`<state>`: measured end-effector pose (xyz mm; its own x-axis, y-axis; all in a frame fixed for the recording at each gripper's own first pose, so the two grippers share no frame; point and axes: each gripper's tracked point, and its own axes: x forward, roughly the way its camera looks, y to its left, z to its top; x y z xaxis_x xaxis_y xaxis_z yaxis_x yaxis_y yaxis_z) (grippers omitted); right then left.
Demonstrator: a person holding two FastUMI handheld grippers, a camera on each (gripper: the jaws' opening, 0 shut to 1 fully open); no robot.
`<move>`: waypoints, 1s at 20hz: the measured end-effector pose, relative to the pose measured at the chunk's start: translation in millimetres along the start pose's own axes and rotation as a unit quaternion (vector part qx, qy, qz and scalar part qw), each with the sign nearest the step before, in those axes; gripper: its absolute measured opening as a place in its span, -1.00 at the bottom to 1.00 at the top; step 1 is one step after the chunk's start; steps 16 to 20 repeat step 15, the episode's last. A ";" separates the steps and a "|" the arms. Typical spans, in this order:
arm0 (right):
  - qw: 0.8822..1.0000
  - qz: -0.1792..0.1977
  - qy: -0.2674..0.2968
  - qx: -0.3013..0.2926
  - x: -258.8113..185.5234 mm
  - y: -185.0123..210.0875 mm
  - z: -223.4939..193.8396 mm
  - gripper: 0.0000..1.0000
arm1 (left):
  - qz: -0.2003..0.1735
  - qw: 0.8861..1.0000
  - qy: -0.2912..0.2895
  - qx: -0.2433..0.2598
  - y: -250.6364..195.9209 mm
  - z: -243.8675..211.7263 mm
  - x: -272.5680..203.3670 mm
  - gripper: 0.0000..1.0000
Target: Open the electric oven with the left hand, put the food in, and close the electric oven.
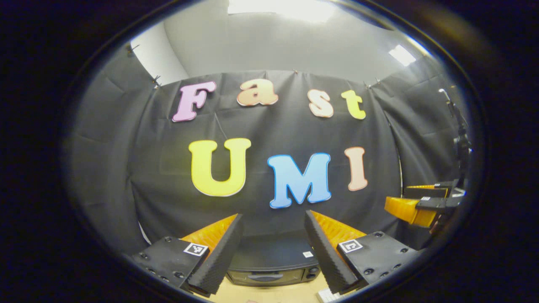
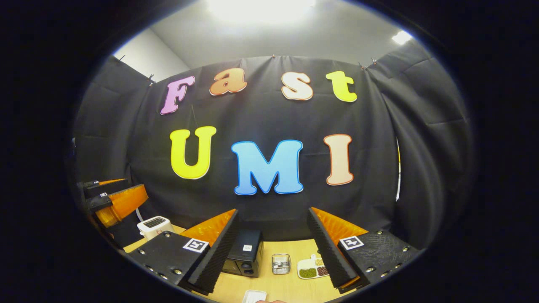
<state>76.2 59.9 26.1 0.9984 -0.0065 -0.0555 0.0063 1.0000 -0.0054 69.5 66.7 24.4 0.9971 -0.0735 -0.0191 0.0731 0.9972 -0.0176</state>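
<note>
Hovering well above the oven (image 1: 269, 263), left claw (image 1: 273, 244) and right claw (image 2: 273, 242) gape wide, empty.

the electric oven (image 1: 269, 269) is partly hidden behind the near fingers (image 1: 219, 256), and a white tray (image 2: 254, 296) on the desk (image 2: 290, 286) is cut off at the bottom edge.

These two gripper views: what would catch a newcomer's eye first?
Probably each view's own gripper, the left gripper and the right gripper, both with fingers spread wide and holding nothing. Between the left one's fingers sits the black electric oven on the pale wooden table, door shut. Right of the oven stand a small clear glass jar and a white divided plate of food.
</note>
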 end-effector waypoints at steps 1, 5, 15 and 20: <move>1.000 -0.001 -0.005 0.001 -2.4 3.4 8.9 0.95 | 0.000 1.000 -0.007 -0.006 4.1 12.3 -2.8 1.00; 1.000 -0.008 -0.022 -0.002 -14.5 14.0 23.4 0.95 | 0.020 1.000 -0.007 -0.002 32.7 23.5 -13.9 1.00; 1.000 -0.007 -0.014 0.001 -19.9 45.3 13.1 0.95 | 0.009 0.999 0.031 -0.016 64.2 -18.6 -14.8 1.00; 1.000 -0.007 -0.014 0.001 -19.9 45.3 13.1 0.95 | 0.009 0.999 0.031 -0.016 64.2 -18.6 -14.8 1.00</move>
